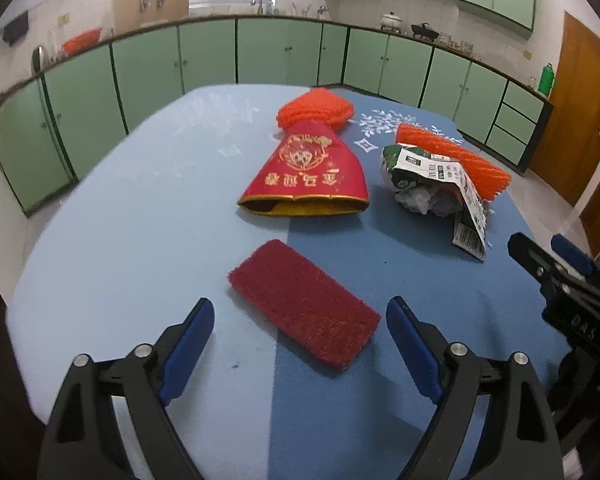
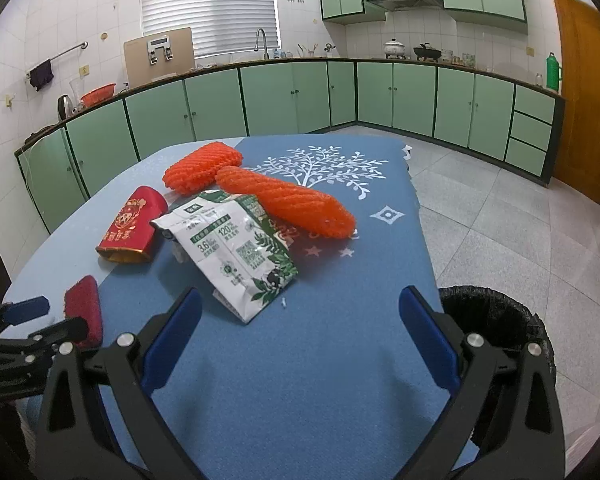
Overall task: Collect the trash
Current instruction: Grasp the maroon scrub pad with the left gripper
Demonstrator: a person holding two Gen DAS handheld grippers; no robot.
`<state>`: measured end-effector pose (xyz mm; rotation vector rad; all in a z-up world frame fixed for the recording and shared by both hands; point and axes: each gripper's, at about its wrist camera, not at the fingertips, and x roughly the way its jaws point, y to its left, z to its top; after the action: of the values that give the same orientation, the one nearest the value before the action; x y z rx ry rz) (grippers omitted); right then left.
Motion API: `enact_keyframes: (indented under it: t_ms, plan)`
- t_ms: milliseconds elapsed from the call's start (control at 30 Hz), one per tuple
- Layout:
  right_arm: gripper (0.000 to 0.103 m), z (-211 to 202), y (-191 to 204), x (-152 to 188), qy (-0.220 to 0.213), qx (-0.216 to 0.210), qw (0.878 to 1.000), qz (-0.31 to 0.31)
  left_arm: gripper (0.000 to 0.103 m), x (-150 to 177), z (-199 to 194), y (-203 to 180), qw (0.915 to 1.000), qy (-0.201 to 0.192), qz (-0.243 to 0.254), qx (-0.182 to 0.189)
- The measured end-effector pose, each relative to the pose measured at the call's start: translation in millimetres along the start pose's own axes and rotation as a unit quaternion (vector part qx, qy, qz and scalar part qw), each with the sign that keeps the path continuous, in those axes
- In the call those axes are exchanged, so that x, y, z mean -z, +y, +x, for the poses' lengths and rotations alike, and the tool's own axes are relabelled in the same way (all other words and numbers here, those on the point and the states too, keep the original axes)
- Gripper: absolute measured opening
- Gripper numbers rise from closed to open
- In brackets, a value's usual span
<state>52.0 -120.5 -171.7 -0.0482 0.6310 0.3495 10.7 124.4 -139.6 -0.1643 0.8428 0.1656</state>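
Beside the bin [image 2: 496,320], all trash still on the counter [image 1: 100,240]: scrub pad [image 1: 304,304] nearest, milk pouch [image 2: 236,248], red sleeve [image 1: 308,168], two orange nets beyond; both hand-held grippers, left [image 1: 300,320] and right [image 2: 300,308], wide open, empty.

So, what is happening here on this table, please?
A person holds a gripper in each hand over a blue table to collect trash. The left gripper is open, with the dark red scrub pad lying just ahead of its fingers, not gripped. The right gripper is also open and empty, facing the crumpled milk carton. A red pouch and two orange foam nets lie untouched. A black-lined bin stands beside the table. Nothing is picked up yet.
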Motion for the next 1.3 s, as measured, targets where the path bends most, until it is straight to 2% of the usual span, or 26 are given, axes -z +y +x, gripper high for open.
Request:
enact_keyframes:
  t_ms: [167,300,333,400,567,600,667,733,833,867,900,967,1167,1300]
  plan:
    - [0.096,1,0,0,0.001,0.0,1.0,-0.002,0.09,-4,15,3,0.9994,0.015,-0.023,-0.02]
    - [0.096,2,0,0,0.003,-0.001,1.0,-0.003,0.089,-3,21,1,0.9994,0.019,-0.024,-0.018]
    - [0.096,2,-1,0,0.003,-0.001,1.0,-0.002,0.086,-2,20,2,0.9994,0.015,-0.028,-0.013]
    - [0.096,2,-1,0,0.004,-0.001,1.0,-0.001,0.066,-1,16,3,0.9995,0.008,-0.03,0.006]
    - [0.096,1,0,0,0.001,-0.001,1.0,-0.004,0.055,-2,10,2,0.9995,-0.001,-0.027,0.014]
    - [0.096,1,0,0,0.0,-0.001,1.0,-0.006,0.041,-2,8,2,0.9996,-0.006,-0.026,0.012]
    - [0.096,-1,1,-2,-0.004,0.0,1.0,-0.008,0.029,-6,-1,3,0.9994,-0.028,-0.019,0.008]
    - [0.096,-2,2,-4,-0.008,-0.001,1.0,-0.009,0.028,-9,-1,4,0.9994,-0.027,-0.016,0.013]
    - [0.096,-2,4,-4,-0.007,-0.003,1.0,-0.013,0.03,-7,0,7,0.9996,-0.015,-0.024,0.002]
    - [0.096,-2,4,-4,-0.007,-0.003,1.0,-0.014,0.042,-7,5,8,0.9997,-0.005,-0.022,-0.002]
    - [0.096,-1,3,-3,-0.006,-0.003,1.0,-0.014,0.059,-6,6,8,0.9997,0.0,-0.023,-0.003]
    - [0.096,-1,2,-3,-0.005,-0.003,1.0,-0.011,0.077,-5,8,9,0.9996,0.005,-0.028,-0.007]
    - [0.096,-1,2,-3,-0.005,-0.004,1.0,-0.012,0.087,-5,17,3,0.9994,0.019,-0.028,-0.01]
    - [0.096,-1,0,-3,-0.004,-0.006,1.0,-0.008,0.091,-2,21,-2,0.9994,0.02,-0.019,-0.019]
